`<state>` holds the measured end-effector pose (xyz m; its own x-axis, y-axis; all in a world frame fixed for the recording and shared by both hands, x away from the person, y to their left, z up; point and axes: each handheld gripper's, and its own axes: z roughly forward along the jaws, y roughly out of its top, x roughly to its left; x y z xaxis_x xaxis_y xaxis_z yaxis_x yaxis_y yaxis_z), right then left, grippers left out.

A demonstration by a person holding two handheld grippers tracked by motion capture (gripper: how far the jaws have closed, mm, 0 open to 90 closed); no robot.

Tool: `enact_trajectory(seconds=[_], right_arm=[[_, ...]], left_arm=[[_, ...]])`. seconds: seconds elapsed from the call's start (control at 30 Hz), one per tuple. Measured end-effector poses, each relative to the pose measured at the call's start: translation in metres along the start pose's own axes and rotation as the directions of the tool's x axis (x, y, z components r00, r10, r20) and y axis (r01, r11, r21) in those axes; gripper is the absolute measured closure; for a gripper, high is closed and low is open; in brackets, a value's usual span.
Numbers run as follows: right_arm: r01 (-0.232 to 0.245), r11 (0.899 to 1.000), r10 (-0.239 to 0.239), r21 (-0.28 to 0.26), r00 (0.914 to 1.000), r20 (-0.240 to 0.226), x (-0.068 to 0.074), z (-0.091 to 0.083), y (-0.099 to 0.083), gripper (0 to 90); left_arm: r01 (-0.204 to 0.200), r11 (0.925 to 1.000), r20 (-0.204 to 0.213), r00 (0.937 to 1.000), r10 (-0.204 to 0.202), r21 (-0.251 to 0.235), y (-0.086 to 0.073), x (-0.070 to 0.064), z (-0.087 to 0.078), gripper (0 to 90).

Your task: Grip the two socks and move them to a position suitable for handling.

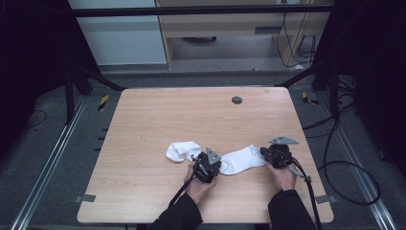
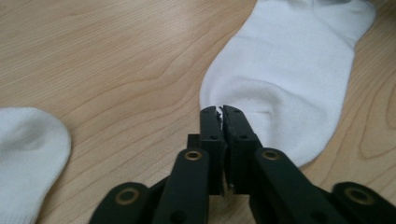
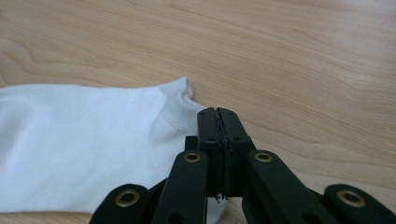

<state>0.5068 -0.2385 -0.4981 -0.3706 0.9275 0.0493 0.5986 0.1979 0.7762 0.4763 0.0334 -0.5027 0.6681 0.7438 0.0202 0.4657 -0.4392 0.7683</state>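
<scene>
You have the flat white cotton sock point(image 1: 242, 159) stretched between both tongs on the near part of the pale wooden surface point(image 1: 158, 115). The left tongs point(image 2: 220, 112) are clamped on its toe edge; the right tongs point(image 3: 217, 113) are closed on its cuff. Expect the fabric to be light, limp and stretchy, so grip hems, not mid-panel. A second, crumpled white sock point(image 1: 182, 150) lies just left.

**A lab recording bay**

You're working in a rigged test space, not a home: a bare wooden table point(image 1: 143, 120) stands on grey carpet between metal floor rails point(image 1: 48, 163), with black frame struts point(image 1: 93, 76), loose cables point(image 1: 352, 167) and hazard-striped tape point(image 1: 103, 102) around it.
</scene>
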Motion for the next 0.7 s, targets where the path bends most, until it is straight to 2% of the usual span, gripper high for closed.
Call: enact_trajectory(seconds=[0.07, 0.17, 0.2, 0.23, 0.27, 0.3, 0.37, 0.4, 0.47, 0.5, 0.53, 0.57, 0.6, 0.67, 0.7], right_arm=[[-0.015, 0.999, 0.014, -0.048, 0.9998, -0.017, -0.001, -0.008, 0.003, 89.4], [-0.038, 0.994, 0.035, -0.101, 0.9989, -0.031, -0.001, -0.018, 0.007, 88.5], [-0.045, 0.993, 0.041, -0.113, 0.9984, -0.039, -0.001, -0.021, 0.008, 87.6], [-0.038, 0.992, 0.034, -0.124, 0.9988, -0.034, -0.001, -0.024, 0.009, 86.8], [-0.035, 0.991, 0.031, -0.125, 0.9988, -0.037, 0.000, -0.027, 0.010, 85.8], [-0.017, 0.991, 0.012, -0.132, 0.9993, -0.034, 0.001, -0.028, 0.012, 85.1], [-0.005, 0.988, -0.002, -0.151, 0.9990, -0.045, 0.005, -0.032, 0.016, 83.7], [-0.001, 0.988, -0.007, -0.157, 0.9988, -0.049, 0.007, -0.033, 0.018, 82.6], [0.007, 0.985, -0.017, -0.171, 0.9979, -0.062, 0.012, -0.036, 0.023, 80.2], [0.016, 0.985, -0.028, -0.174, 0.9972, -0.070, 0.015, -0.037, 0.025, 79.1], [0.014, 0.984, -0.028, -0.178, 0.9966, -0.077, 0.018, -0.038, 0.028, 77.5], [0.025, 0.983, -0.039, -0.181, 0.9961, -0.079, 0.022, -0.039, 0.030, 75.9], [0.026, 0.983, -0.043, -0.183, 0.9954, -0.085, 0.025, -0.040, 0.032, 74.7], [0.032, 0.983, -0.049, -0.182, 0.9944, -0.093, 0.029, -0.040, 0.035, 74.0], [0.054, 0.982, -0.073, -0.179, 0.9918, -0.105, 0.038, -0.039, 0.039, 72.7]], left_arm=[[0.005, 0.9993, 0.015, 0.9999, -0.005, -0.037, 0.004, 0.001, -0.009, 75.4], [-0.003, 0.9982, 0.018, 0.9998, 0.004, -0.059, 0.008, 0.003, -0.018, 68.2], [-0.015, 0.9963, 0.015, 0.9998, 0.016, -0.084, 0.011, 0.006, -0.028, 65.4], [-0.015, 0.9963, 0.015, 0.9998, 0.016, -0.084, 0.011, 0.006, -0.028, 63.1], [-0.014, 0.9936, 0.012, 0.9998, 0.015, -0.112, 0.013, 0.011, -0.041, 61.9], [-0.014, 0.9936, 0.012, 0.9998, 0.015, -0.112, 0.013, 0.011, -0.041, 61.4], [-0.005, 0.9913, 0.002, 1.0000, 0.006, -0.131, 0.015, 0.025, -0.060, 59.6], [-0.005, 0.9913, 0.002, 1.0000, 0.006, -0.131, 0.015, 0.025, -0.060, 59.0], [-0.003, 0.9899, -0.017, 0.9999, 0.001, -0.142, 0.014, 0.036, -0.073, 58.3], [0.007, 0.9888, -0.035, 0.9993, -0.012, -0.149, 0.012, 0.050, -0.085, 57.9], [0.007, 0.9888, -0.035, 0.9993, -0.012, -0.149, 0.012, 0.050, -0.085, 57.6], [0.012, 0.9883, -0.068, 0.9974, -0.023, -0.152, 0.008, 0.064, -0.097, 57.5], [0.012, 0.9883, -0.068, 0.9974, -0.023, -0.152, 0.008, 0.064, -0.097, 57.4], [0.024, 0.9881, -0.100, 0.9942, -0.039, -0.152, 0.002, 0.079, -0.108, 57.3], [0.039, 0.9874, -0.110, 0.9923, -0.056, -0.154, -0.001, 0.087, -0.112, 57.9]])
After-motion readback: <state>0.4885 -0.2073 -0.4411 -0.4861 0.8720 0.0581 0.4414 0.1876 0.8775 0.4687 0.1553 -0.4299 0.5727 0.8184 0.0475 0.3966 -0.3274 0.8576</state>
